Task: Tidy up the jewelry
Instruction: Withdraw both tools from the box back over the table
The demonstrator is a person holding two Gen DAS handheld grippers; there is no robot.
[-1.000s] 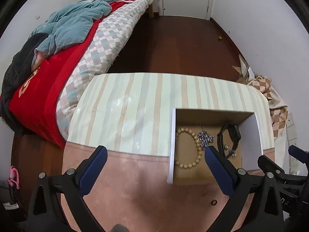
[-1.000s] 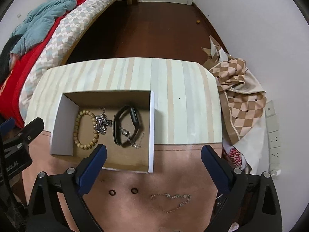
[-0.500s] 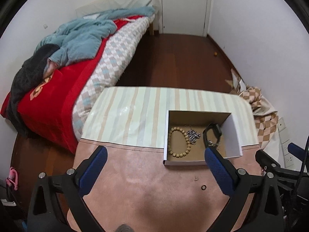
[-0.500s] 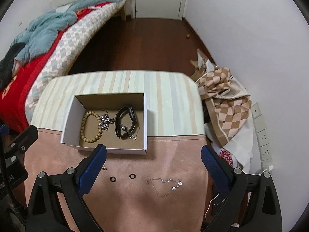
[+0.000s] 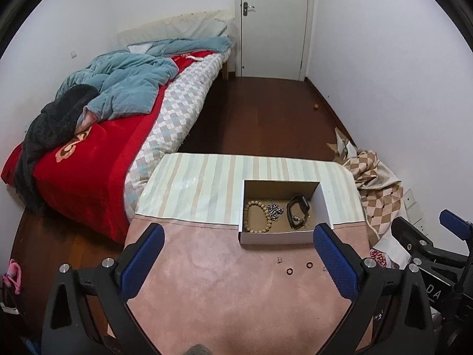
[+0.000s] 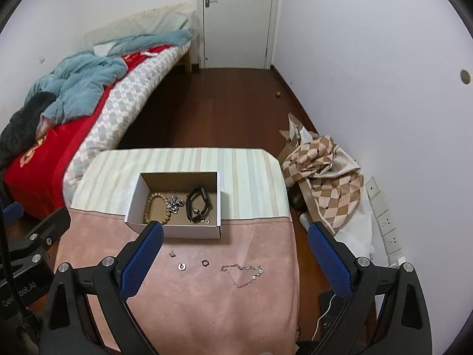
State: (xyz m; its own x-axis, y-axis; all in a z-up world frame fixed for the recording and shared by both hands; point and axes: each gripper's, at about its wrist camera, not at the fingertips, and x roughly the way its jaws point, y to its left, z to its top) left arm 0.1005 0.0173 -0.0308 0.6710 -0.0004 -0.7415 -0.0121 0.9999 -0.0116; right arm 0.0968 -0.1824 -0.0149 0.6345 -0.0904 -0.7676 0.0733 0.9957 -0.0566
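Open white cardboard box (image 6: 189,230), mid-table (image 6: 207,310): wooden bead bracelet (image 6: 156,208), silver chain cluster (image 6: 175,203), black band (image 6: 197,204). Before it: two small rings (image 6: 181,266), silver chain bracelet (image 6: 245,270), the chain seen fully only from the right wrist. Left gripper (image 5: 236,263) and right gripper (image 6: 233,261): jaws apart, empty.

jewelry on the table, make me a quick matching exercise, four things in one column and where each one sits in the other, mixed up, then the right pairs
Things:
1. bead bracelet
2. black watch
3. silver chain
4. two small rings

Places:
A. loose on the pink cloth, nearest the right gripper's right finger
B. left side of the box
C. right side of the box
D. on the pink cloth, just in front of the box

Pairs: 1-B, 2-C, 3-A, 4-D
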